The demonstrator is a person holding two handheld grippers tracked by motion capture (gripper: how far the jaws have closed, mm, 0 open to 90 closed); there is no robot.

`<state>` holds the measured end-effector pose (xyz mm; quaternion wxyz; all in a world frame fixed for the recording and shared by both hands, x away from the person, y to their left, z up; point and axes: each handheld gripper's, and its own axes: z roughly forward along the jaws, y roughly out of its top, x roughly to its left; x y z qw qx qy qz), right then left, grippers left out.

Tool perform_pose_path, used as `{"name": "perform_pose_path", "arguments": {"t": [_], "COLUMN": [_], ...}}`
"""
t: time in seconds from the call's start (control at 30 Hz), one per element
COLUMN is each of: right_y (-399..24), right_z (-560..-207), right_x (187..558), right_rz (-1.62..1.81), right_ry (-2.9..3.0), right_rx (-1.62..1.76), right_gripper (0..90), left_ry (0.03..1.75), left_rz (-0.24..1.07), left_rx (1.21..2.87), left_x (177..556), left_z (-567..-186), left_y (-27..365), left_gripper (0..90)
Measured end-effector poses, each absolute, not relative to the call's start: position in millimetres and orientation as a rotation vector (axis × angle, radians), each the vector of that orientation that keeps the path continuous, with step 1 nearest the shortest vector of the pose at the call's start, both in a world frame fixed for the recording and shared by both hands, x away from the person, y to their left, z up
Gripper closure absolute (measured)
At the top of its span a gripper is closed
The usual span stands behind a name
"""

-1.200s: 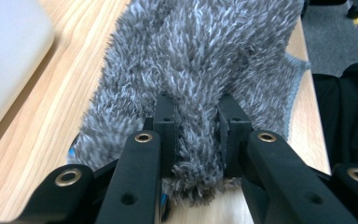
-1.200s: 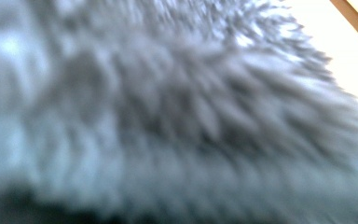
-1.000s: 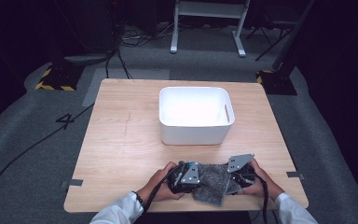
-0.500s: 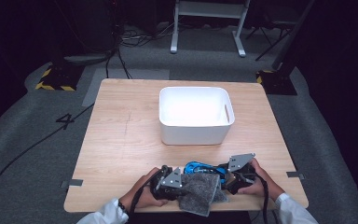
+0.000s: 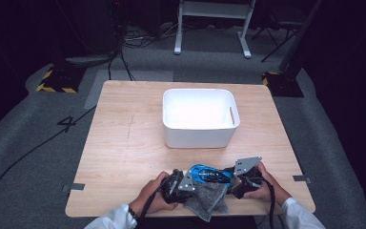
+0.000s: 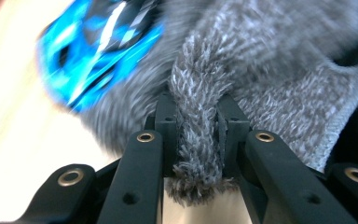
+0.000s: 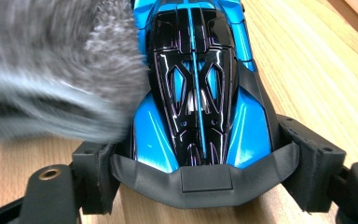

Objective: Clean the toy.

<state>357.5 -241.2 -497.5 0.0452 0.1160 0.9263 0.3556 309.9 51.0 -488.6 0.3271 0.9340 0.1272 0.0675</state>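
A: Cloth first, since it sits nearest: the grey fuzzy cloth [image 6: 200,135] is pinched as a bunched fold between the fingers [image 6: 165,119] of the left gripper [image 5: 183,182], drawn in tight on it; why hold it bunched like that?

B: A gathered fold gives narrow fingers something thick to bite, I'd judge; the loose rest hangs free past the near edge of the tabletop [image 5: 124,138], so it can be dragged over a surface; it reads as wiping or polishing.

A: And the right gripper [image 5: 240,179]?

B: Its fingers [image 7: 314,161] sit wide, one on each flank at one end of the blue and black toy car [image 7: 200,93], clamping the body so it can't skid; the car lies near the front edge of the tabletop, between the two hands, with the cloth touching its side and partly under it.

A: So one hand steadies while the other rubs?

B: That is my reading; a light, slick car would slide away under a cloth if nothing braced it.

A: Farther off?

B: A white plastic bin [image 5: 200,138] stands mid-tabletop, well apart from the car, open side up; possibly where the car goes once cleaned, though that is a guess.
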Motion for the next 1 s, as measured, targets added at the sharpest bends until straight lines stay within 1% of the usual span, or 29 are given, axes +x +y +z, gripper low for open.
{"name": "perform_pose_path", "arguments": {"t": [0.27, 0.4, 0.53, 0.67, 0.8, 0.93, 1.0], "right_y": [-243.2, -246.2, -246.2, -242.5, -230.8, -220.5, -217.7], "right_z": [-496.5, -496.5, -496.5, -494.6, -493.5, -495.0, -495.0], "right_x": [356.9, 355.9, 354.3, 352.6, 350.4, 348.4, 348.6], "right_rz": [1.071, 1.080, 1.099, 1.119, 1.124, 1.106, 1.097], "right_ry": [2.836, 2.843, 2.856, 2.865, 2.886, 2.898, 2.898], "right_rx": [0.348, 0.345, 0.317, 0.277, 0.211, 0.177, 0.166], "right_gripper": [24.7, 24.7, 24.7, 24.6, 24.7, 24.7, 24.6], "left_ry": [0.473, 0.609, 0.704, 0.753, 0.730, 0.643, 0.605], "left_rz": [0.282, 0.338, 0.364, 0.380, 0.418, 0.442, 0.433], "left_rx": [2.444, 2.406, 2.335, 2.274, 2.267, 2.321, 2.349], "left_x": [325.7, 338.6, 355.2, 366.9, 367.7, 366.2, 368.0], "left_z": [-486.4, -485.8, -483.5, -478.7, -473.4, -472.4, -474.8], "left_y": [81.5, 99.4, 103.0, 94.2, 73.4, 45.4, 33.3], "left_gripper": [75.4, 75.5, 75.4, 74.9, 74.1, 74.0, 74.0]}}
